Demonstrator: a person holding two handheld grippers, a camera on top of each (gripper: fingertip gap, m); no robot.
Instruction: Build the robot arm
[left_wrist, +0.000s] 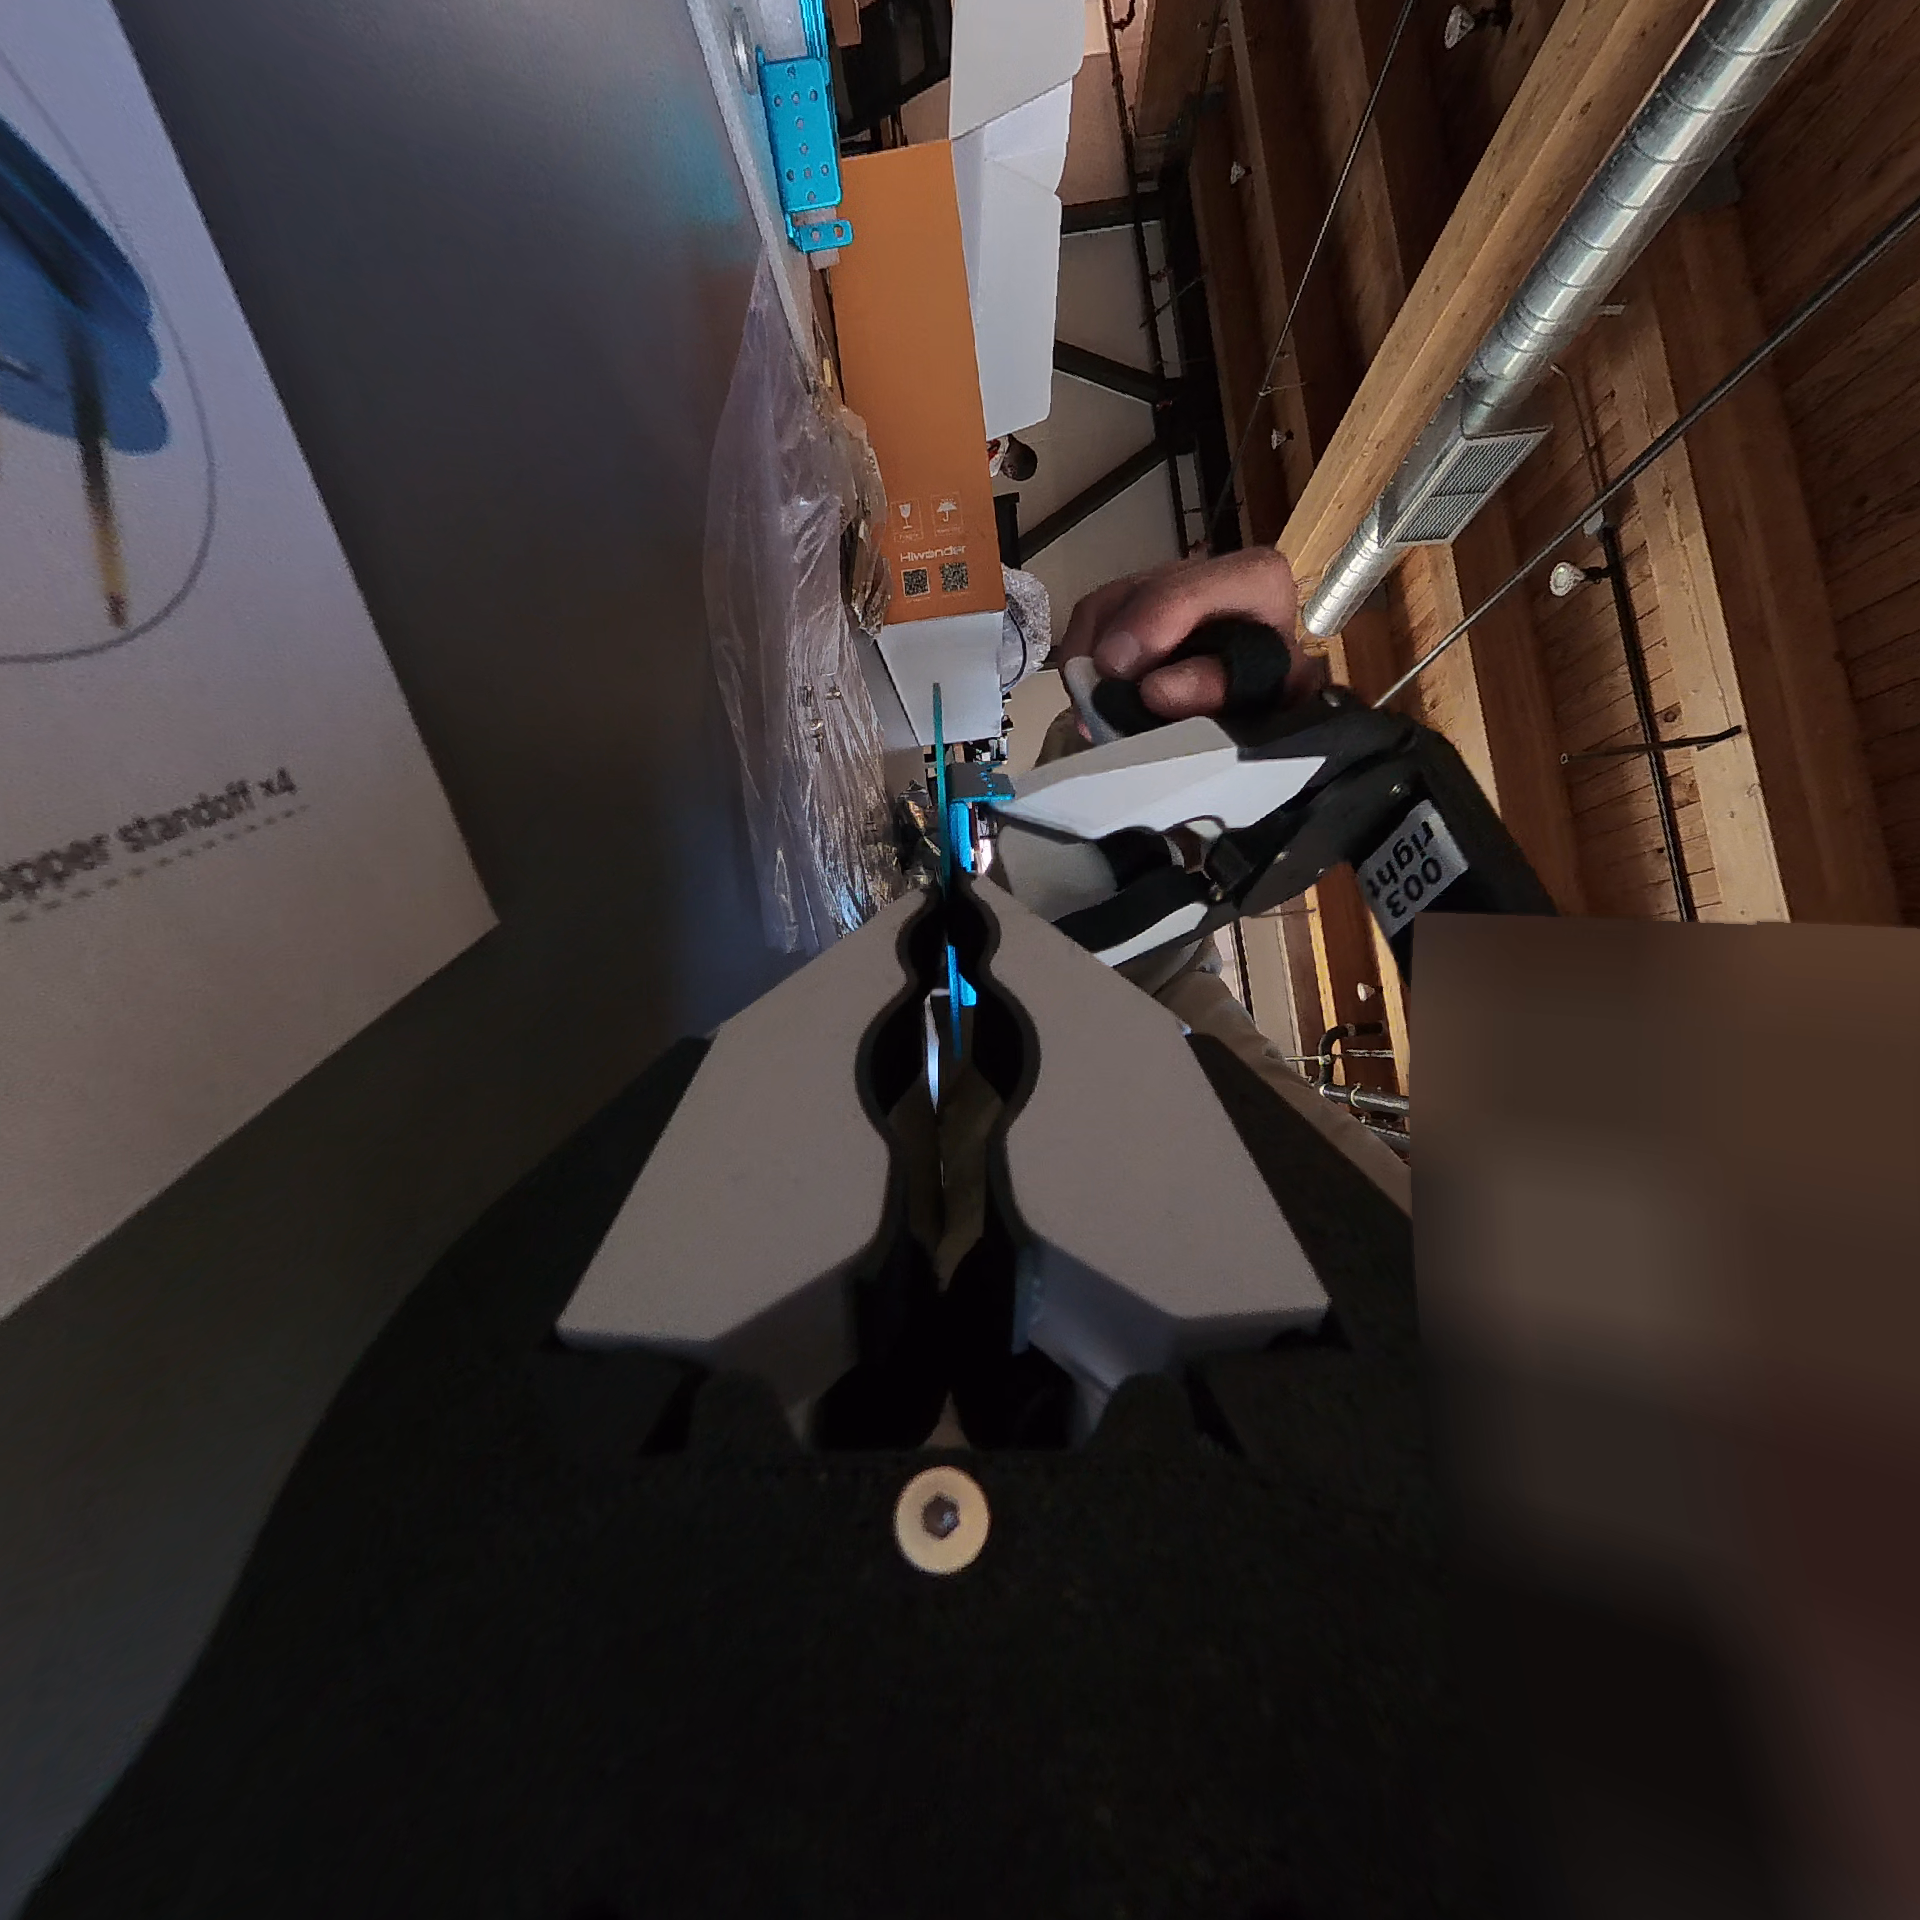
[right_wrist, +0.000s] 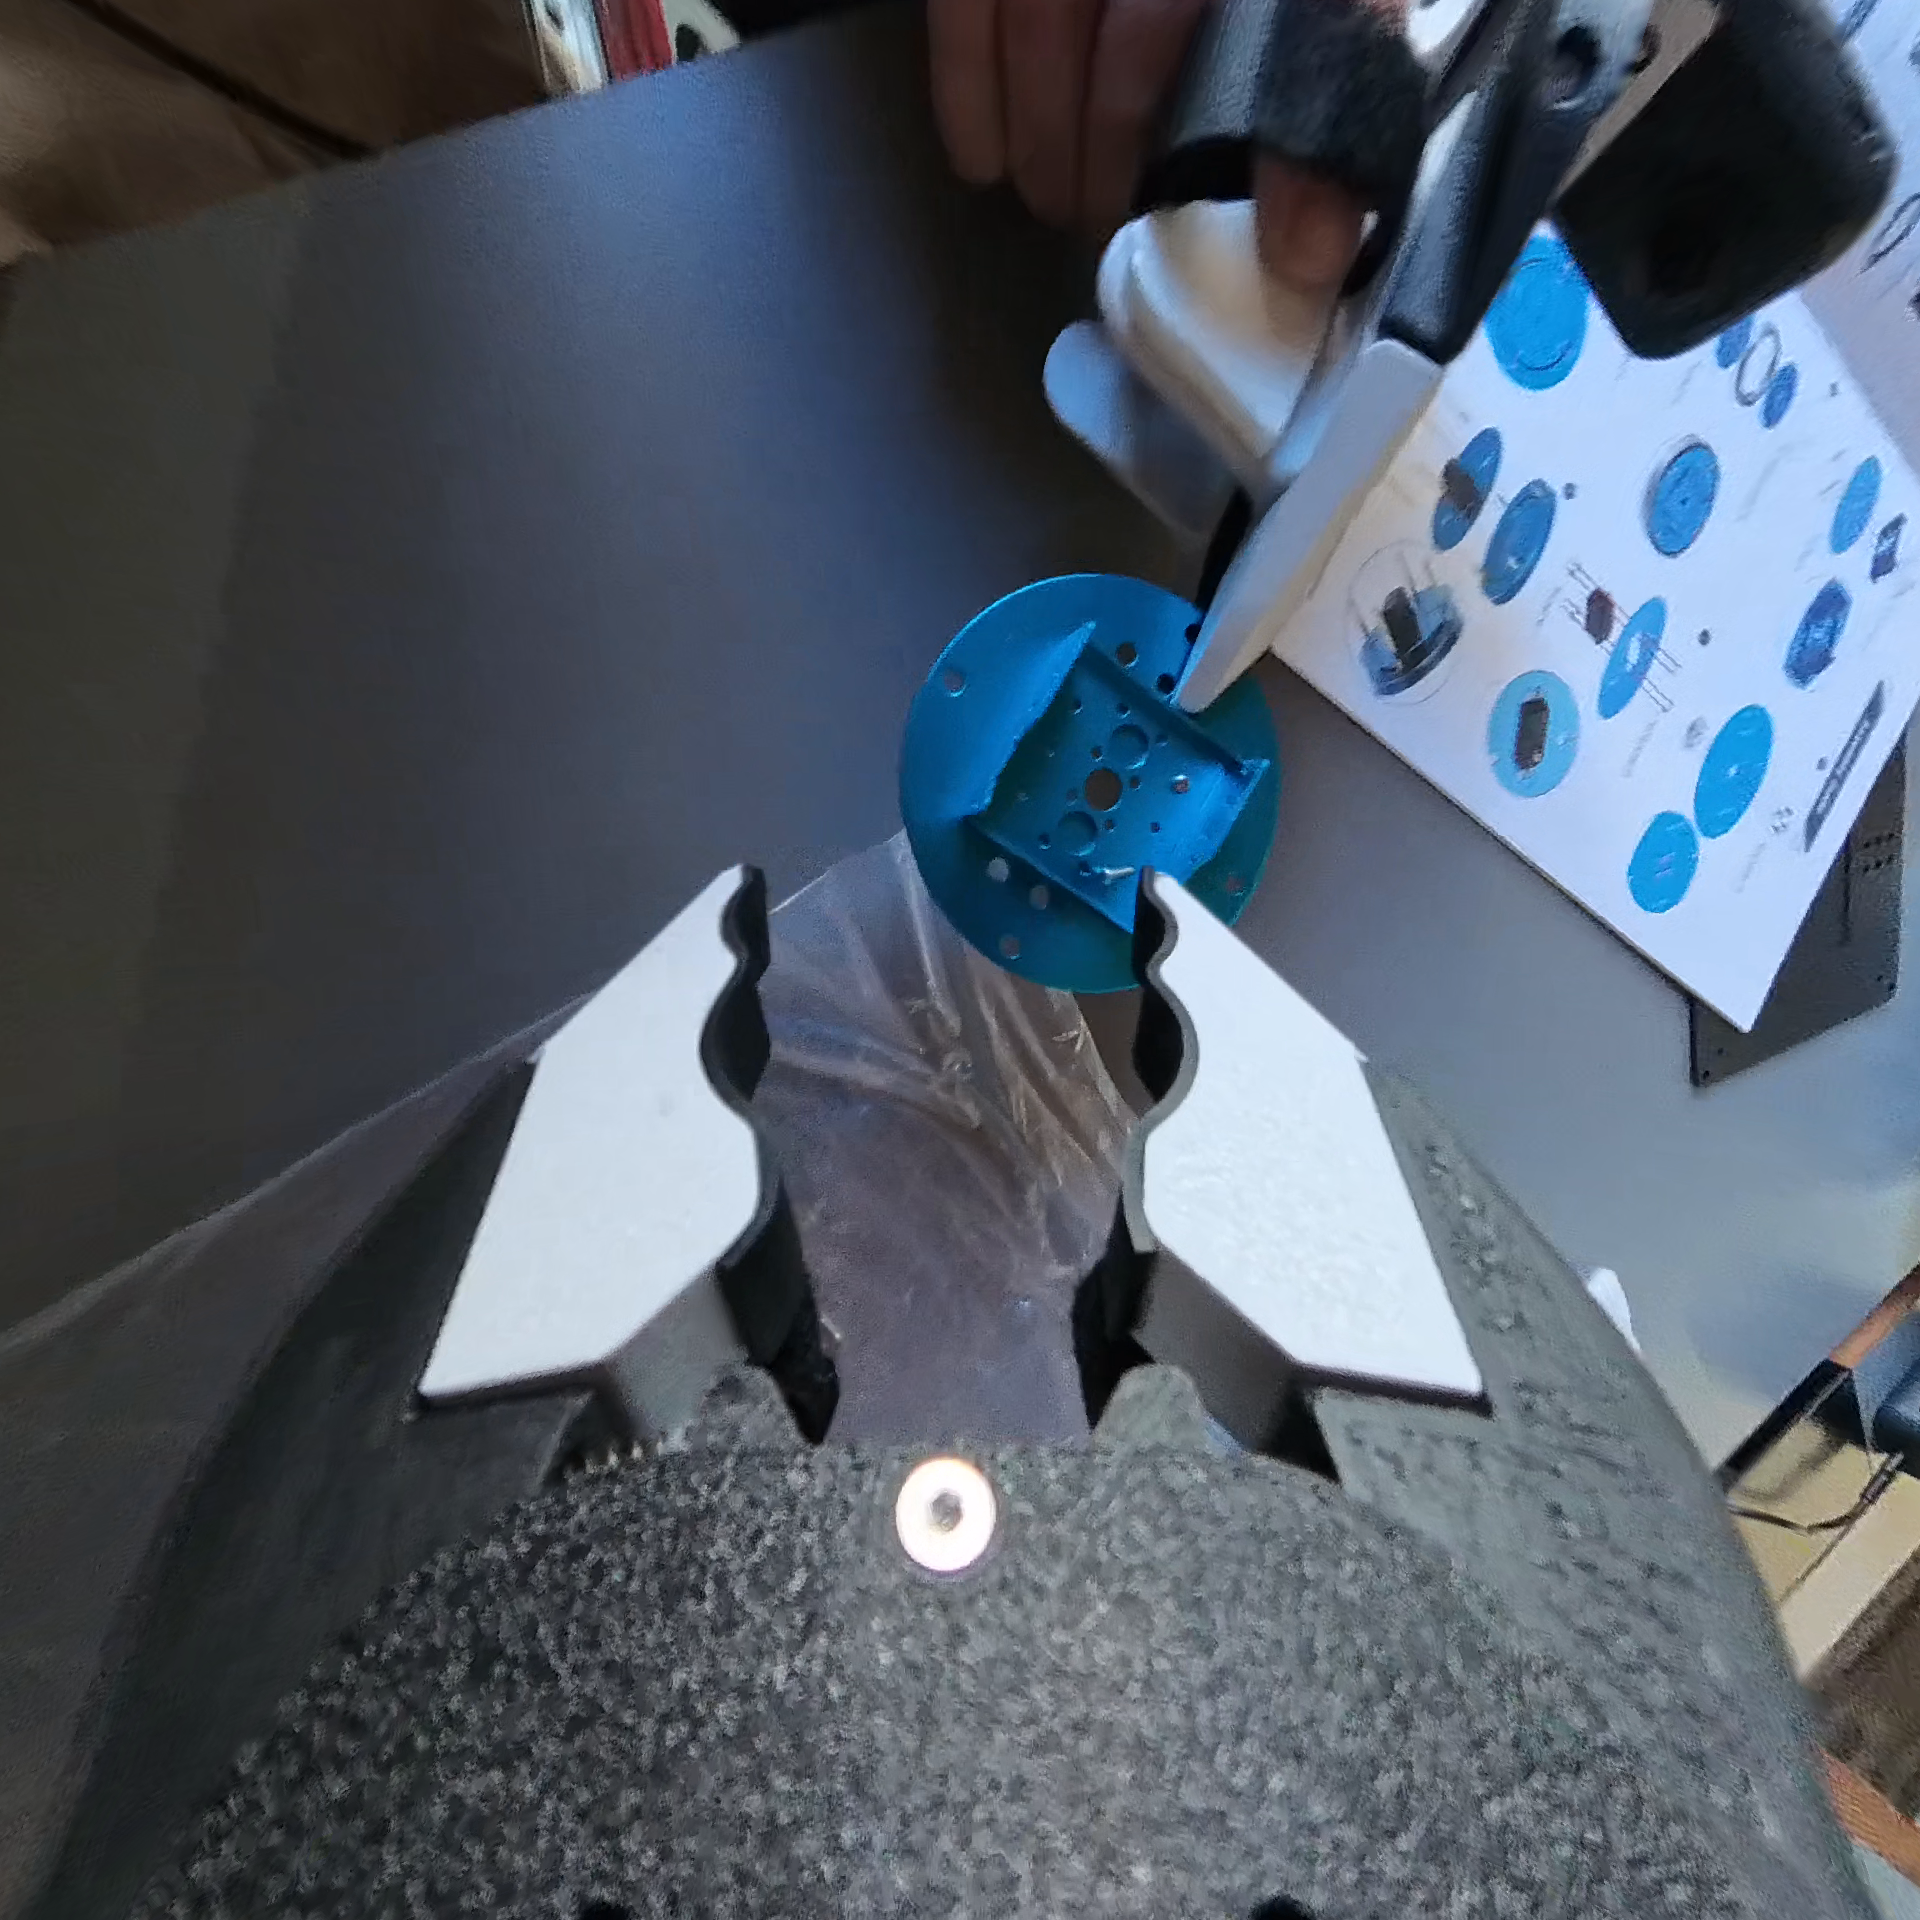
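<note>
Pinching one blue disc (right_wrist: 1039, 727): left gripper (left_wrist: 951, 909).

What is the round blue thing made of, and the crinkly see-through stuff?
The blue disc looks like painted or anodised metal: thin, stiff, drilled holes, matte sheen. The see-through bag seems thin plastic film: it wrinkles and glints.

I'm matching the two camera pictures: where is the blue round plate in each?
Left wrist view: blue round plate seen edge-on, centre, clamped in the left claw.
Right wrist view: above centre, face-on, just beyond the open right claw.
Shared landmark: the white instruction sheet.
</note>
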